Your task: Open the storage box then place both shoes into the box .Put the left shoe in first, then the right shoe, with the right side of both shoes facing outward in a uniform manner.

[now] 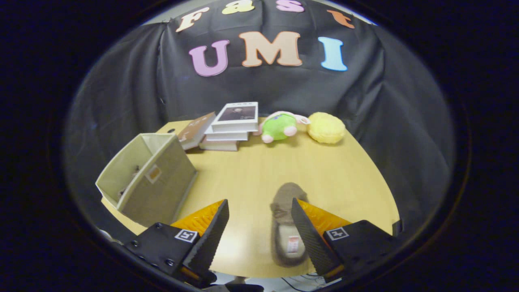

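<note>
The gripper [259, 221] hangs over the near side of a yellow wooden worktop [251, 170]. Its jaws are spread wide and grasp nothing. A fuzzy brown shoe [284, 219] lies flat on the worktop between the fingers, closer to the right one. That finger covers part of the shoe's side. You can look down into the shoe and see its pale inside with a small label. Its toe points away toward the far side of the worktop.

A cloth box [150, 178] sits to the left, just beyond the left finger. It is beige and its top is open. It stands at a slant to the worktop's edge. Something dark lies inside it, but it is too small to tell what.

At the far side of the worktop there is a stack of books [229, 127], with one more book [196, 130] leaning against it. Next to the books is a green soft toy [279, 126]. Beside the toy sits a round yellow cushion [325, 127].
</note>
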A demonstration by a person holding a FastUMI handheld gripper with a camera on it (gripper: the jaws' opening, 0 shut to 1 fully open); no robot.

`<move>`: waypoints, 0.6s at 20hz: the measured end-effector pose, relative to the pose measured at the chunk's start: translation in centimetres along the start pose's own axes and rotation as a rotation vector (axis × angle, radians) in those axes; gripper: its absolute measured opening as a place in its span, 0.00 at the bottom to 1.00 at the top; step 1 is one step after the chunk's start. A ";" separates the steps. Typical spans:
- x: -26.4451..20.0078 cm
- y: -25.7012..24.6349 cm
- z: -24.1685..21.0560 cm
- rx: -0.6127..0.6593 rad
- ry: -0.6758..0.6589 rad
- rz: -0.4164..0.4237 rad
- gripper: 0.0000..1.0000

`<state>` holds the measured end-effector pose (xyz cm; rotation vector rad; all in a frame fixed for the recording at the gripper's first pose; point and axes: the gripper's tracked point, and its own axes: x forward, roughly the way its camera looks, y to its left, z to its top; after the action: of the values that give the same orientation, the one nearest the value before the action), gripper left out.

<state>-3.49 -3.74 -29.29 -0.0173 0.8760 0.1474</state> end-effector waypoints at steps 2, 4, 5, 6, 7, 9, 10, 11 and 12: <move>0.8 -3.0 -1.7 -0.016 0.029 -0.031 0.98; 2.0 -5.2 -3.6 -0.012 0.075 -0.048 0.99; 2.5 -5.9 -4.6 -0.001 0.103 -0.045 0.99; 3.0 -6.6 -5.6 0.007 0.129 -0.045 0.91; 3.9 -7.1 -6.6 0.010 0.160 -0.045 0.83; 5.2 -7.5 -8.3 0.019 0.219 -0.034 0.68; 5.7 -7.6 -9.2 0.020 0.252 -0.031 0.60; 5.9 -7.6 -9.8 0.026 0.276 -0.012 0.53; 6.1 -7.1 -10.0 0.051 0.295 0.012 0.45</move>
<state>-6.37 -10.79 -40.70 0.0137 1.1744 0.1355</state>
